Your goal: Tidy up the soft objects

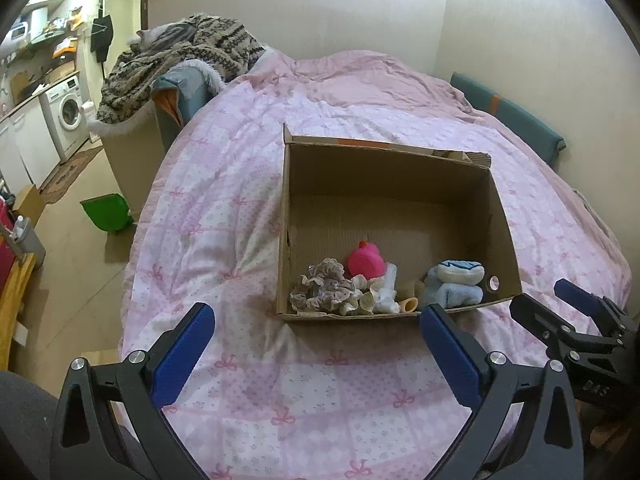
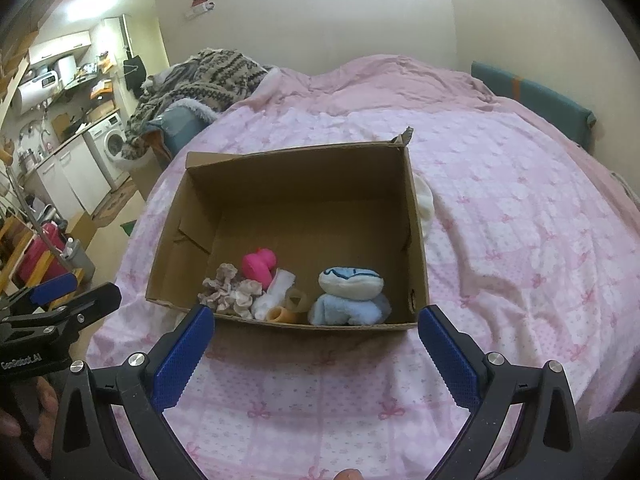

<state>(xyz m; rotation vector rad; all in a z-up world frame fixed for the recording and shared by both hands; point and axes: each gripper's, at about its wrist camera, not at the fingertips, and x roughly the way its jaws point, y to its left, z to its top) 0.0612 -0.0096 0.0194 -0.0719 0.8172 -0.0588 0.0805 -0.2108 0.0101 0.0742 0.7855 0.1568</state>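
An open cardboard box [image 1: 400, 184] [image 2: 288, 184] sits on the pink bed. In its near end lie a beige scrunchie [image 1: 320, 286] [image 2: 224, 290], a pink soft toy [image 1: 366, 262] [image 2: 258, 266], white rolled cloth [image 1: 386, 292] [image 2: 274, 294] and light blue socks [image 1: 454, 282] [image 2: 350, 296]. A white soft item [image 2: 425, 204] lies on the bed right of the box. My left gripper [image 1: 316, 352] is open and empty, just short of the box. My right gripper [image 2: 316, 352] is open and empty too, also in front of the box; it shows in the left wrist view [image 1: 560, 308].
The pink quilt [image 1: 280, 380] covers the bed. A patterned blanket pile [image 1: 180, 56] lies on a chair at the back left. A green bin [image 1: 106, 212] stands on the floor left of the bed. A teal headboard pad [image 2: 532, 96] is at the right wall.
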